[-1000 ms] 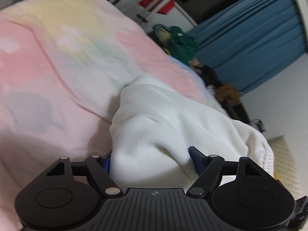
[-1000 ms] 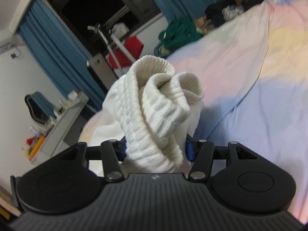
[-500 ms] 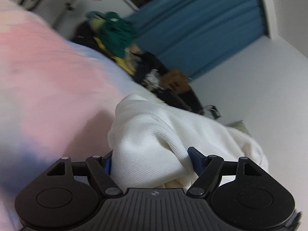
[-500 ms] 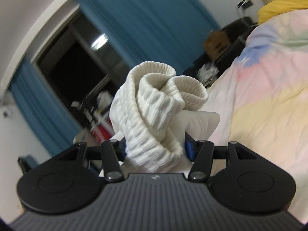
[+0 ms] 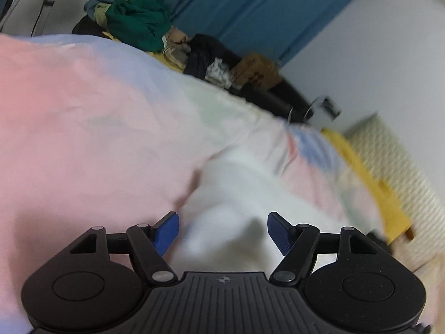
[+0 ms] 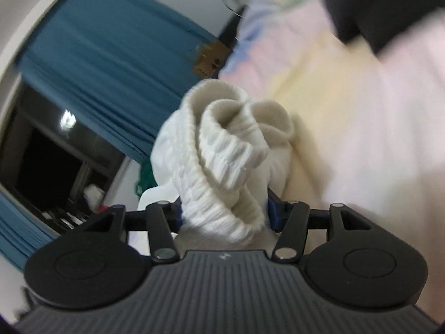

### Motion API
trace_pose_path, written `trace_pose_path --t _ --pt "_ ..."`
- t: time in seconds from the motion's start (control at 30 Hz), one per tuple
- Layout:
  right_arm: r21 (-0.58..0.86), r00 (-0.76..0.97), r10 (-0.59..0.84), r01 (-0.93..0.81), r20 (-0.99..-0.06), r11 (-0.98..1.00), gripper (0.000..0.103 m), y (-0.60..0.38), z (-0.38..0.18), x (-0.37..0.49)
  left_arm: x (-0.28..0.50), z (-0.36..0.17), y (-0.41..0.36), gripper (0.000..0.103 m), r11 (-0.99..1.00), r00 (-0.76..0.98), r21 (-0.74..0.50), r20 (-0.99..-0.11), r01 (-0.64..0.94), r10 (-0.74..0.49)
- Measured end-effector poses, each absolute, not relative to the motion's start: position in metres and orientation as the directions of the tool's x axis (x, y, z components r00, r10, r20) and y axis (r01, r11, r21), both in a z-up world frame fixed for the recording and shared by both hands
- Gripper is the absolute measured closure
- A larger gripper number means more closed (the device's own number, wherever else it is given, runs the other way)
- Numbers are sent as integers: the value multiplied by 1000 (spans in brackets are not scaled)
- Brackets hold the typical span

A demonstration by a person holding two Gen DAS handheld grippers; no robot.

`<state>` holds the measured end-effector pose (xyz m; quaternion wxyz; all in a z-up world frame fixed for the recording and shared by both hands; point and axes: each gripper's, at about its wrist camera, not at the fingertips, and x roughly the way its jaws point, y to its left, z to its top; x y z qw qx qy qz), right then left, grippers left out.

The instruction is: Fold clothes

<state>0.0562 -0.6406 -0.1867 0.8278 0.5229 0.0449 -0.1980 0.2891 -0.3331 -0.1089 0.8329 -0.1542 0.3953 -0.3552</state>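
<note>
While spread (image 5: 223, 235), left hand-held gripper level.

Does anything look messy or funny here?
Yes. The white garment is bunched into a lump in the right gripper, not flat. Clothes are heaped in a pile beyond the bed.

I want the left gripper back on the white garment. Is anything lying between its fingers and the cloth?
Nothing visible does. The left gripper is open, and the blurred white garment lies directly ahead on the pastel bedspread, between the blue pads.
</note>
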Motion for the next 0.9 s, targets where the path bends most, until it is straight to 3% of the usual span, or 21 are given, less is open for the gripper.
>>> trace_pose_path --t 0.23,0.43,0.67,0.9 --pt "858 897 -239 431 -373 278 23 -644 -179 55 253 -85 -343 26 746 465 -362 -609 559 -643" --pt "757 812 -319 577 -489 307 22 -612 -133 21 200 -25 -324 11 744 492 -238 -619 625 -612" --pt "579 797 -454 602 -398 549 15 -552 -32 -21 123 51 -289 0 746 570 -112 -574 656 -588" --pt "450 866 -394 497 -308 742 15 -478 33 -54 38 103 -235 0 781 672 -25 -492 625 -554"
